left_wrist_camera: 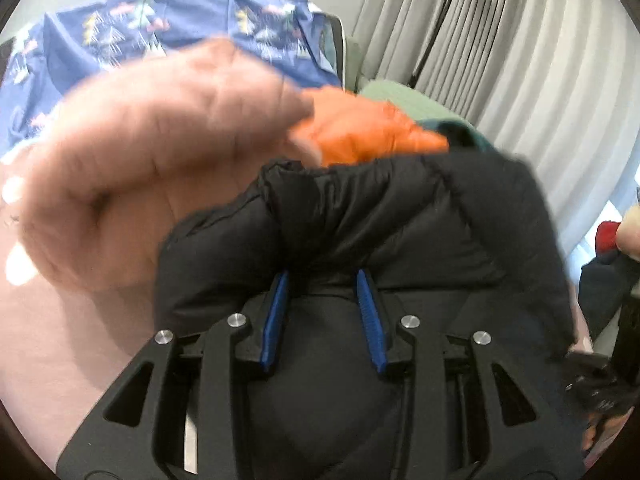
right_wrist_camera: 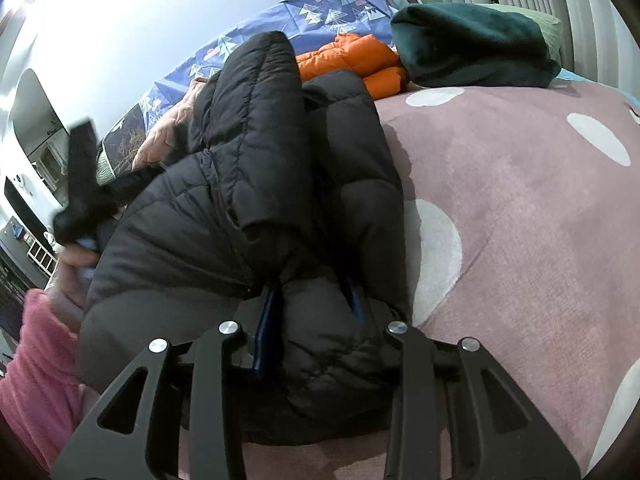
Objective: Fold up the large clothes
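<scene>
Both hand-held grippers pinch the black puffer jacket: the left hand-held gripper grips a bunched fold, the right hand-held gripper another. The jacket lies on the pink spotted bed.

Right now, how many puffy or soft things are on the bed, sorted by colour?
Black: 1, the black puffer jacket, pinched by both the left claw and the right claw.
Orange: 1, the orange puffer jacket.
Dark green: 1, the dark green fleece bundle.
Total: 3, all lying on the pink spotted bedspread.
</scene>
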The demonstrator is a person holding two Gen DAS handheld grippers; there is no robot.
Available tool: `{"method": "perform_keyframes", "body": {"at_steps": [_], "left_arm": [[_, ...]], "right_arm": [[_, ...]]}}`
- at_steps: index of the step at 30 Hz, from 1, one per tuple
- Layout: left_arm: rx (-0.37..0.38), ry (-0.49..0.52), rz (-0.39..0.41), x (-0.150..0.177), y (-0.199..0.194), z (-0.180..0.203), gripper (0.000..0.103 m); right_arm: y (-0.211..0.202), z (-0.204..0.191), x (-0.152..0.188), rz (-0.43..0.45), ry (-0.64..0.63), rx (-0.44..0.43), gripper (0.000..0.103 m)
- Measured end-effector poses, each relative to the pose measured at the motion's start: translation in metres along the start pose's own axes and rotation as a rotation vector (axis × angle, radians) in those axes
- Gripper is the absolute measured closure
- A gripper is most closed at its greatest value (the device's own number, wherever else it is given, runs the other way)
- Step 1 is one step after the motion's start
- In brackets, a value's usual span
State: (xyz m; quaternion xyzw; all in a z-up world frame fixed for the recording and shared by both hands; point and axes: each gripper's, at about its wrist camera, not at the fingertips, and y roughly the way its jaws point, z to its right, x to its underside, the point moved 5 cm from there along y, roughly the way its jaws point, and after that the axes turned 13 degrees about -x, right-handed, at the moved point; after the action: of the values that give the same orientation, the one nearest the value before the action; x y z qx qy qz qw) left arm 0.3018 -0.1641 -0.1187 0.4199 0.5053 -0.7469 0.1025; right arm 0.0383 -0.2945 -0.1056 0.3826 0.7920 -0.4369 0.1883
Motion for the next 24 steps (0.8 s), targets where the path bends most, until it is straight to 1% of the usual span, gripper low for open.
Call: {"method": "perform_keyframes", "body": {"at_steps": [2, 4, 6, 7, 8, 9, 10, 11, 13, 15, 16, 17, 18, 20, 22, 23, 24], "left_arm": [[0.028, -0.04, -0.018, 0.003, 0.003, -0.004, 0.066], [0.021, -0.021, -0.025, 0.004, 0.003, -0.002, 0.066], [0.005, -0.003, -0.025, 0.003, 0.002, 0.001, 0.066], [-0.008, 0.007, -0.019, 0.003, 0.001, 0.003, 0.066], [-0.019, 0.012, -0.008, 0.002, -0.001, 0.005, 0.066], [-0.026, 0.014, 0.005, 0.001, -0.003, 0.007, 0.067], [-0.028, 0.01, 0.017, 0.001, -0.007, 0.007, 0.067], [-0.026, 0.004, 0.027, 0.001, -0.01, 0.005, 0.067], [-0.019, 0.007, 0.036, 0.001, -0.012, -0.001, 0.067], [-0.014, 0.006, 0.036, 0.002, -0.013, -0.002, 0.067], [-0.011, 0.003, 0.038, 0.001, -0.013, -0.002, 0.067], [-0.009, 0.002, 0.042, 0.002, -0.013, -0.002, 0.067], [-0.009, 0.002, 0.044, 0.002, -0.013, -0.002, 0.067], [-0.009, 0.002, 0.046, 0.0, -0.011, 0.0, 0.067], [-0.013, 0.004, 0.05, 0.001, -0.012, 0.0, 0.067], [-0.015, 0.005, 0.052, 0.003, -0.016, -0.001, 0.067], [-0.02, 0.01, 0.055, 0.003, -0.016, 0.0, 0.067]], "right_arm": [[-0.001, 0.0, 0.0, -0.006, 0.001, 0.001, 0.069], [-0.002, -0.001, -0.001, -0.017, 0.001, 0.001, 0.067], [-0.007, -0.006, -0.005, -0.056, -0.009, 0.004, 0.063], [-0.012, -0.009, -0.01, -0.091, -0.017, 0.017, 0.055], [-0.016, -0.013, -0.013, -0.115, -0.024, 0.031, 0.043], [-0.025, -0.019, -0.022, -0.134, -0.044, 0.052, 0.041], [-0.031, -0.023, -0.028, -0.129, -0.06, 0.074, 0.041], [-0.042, -0.03, -0.041, -0.099, -0.096, 0.112, 0.04], [-0.054, -0.044, -0.06, -0.05, -0.152, 0.12, 0.04], [-0.058, -0.064, -0.089, 0.01, -0.223, 0.115, 0.041], [-0.055, -0.072, -0.1, 0.03, -0.256, 0.119, 0.041], [-0.049, -0.081, -0.111, 0.047, -0.294, 0.122, 0.049], [-0.037, -0.091, -0.122, 0.054, -0.335, 0.112, 0.054], [-0.006, -0.107, -0.137, 0.026, -0.382, 0.053, 0.065], [0.024, -0.111, -0.145, -0.005, -0.414, 0.007, 0.07], [0.033, -0.109, -0.147, -0.012, -0.427, 0.018, 0.07], [0.049, -0.098, -0.149, -0.027, -0.444, 0.066, 0.07]]}}
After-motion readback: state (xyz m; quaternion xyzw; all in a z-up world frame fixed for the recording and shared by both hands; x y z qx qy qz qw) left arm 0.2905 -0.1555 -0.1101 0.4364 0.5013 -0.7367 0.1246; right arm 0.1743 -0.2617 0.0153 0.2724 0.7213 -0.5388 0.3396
